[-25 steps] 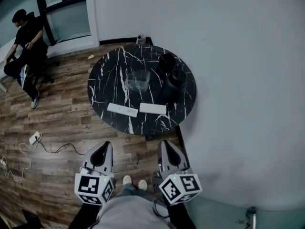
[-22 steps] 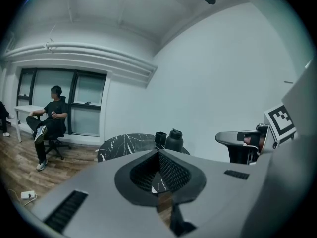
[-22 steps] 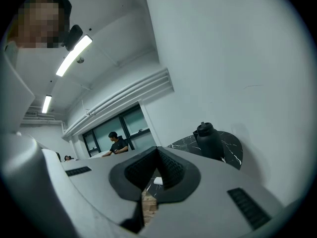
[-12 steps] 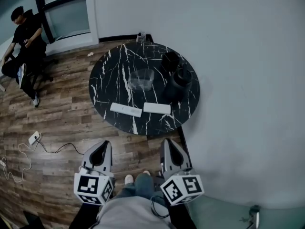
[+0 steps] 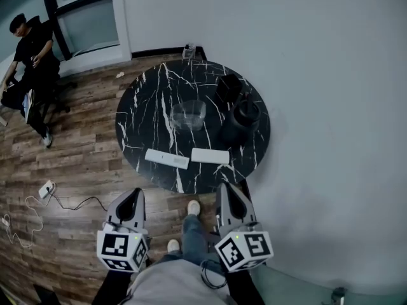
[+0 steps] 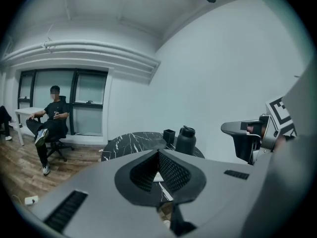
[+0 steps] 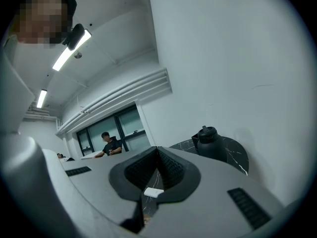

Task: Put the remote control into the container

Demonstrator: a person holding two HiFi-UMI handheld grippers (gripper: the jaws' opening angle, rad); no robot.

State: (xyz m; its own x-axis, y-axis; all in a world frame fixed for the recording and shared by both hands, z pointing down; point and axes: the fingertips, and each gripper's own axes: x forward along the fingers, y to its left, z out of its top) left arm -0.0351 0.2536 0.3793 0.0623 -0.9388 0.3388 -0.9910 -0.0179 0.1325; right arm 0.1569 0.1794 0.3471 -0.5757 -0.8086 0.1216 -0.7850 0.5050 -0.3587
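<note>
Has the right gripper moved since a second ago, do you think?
Yes; the right gripper has advanced, its tip now at the table's near edge.

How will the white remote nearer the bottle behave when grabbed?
The remote looks flat and stiff, so it probably won't flex or roll. Lying flush on the glossy table, it may slide before anything catches its low edges.

You stand on a wood-plank floor (image 5: 76,164) beside a pale wall (image 5: 305,75); a round black marble table (image 5: 143,113) sits ahead, windows (image 5: 86,14) far left.
</note>
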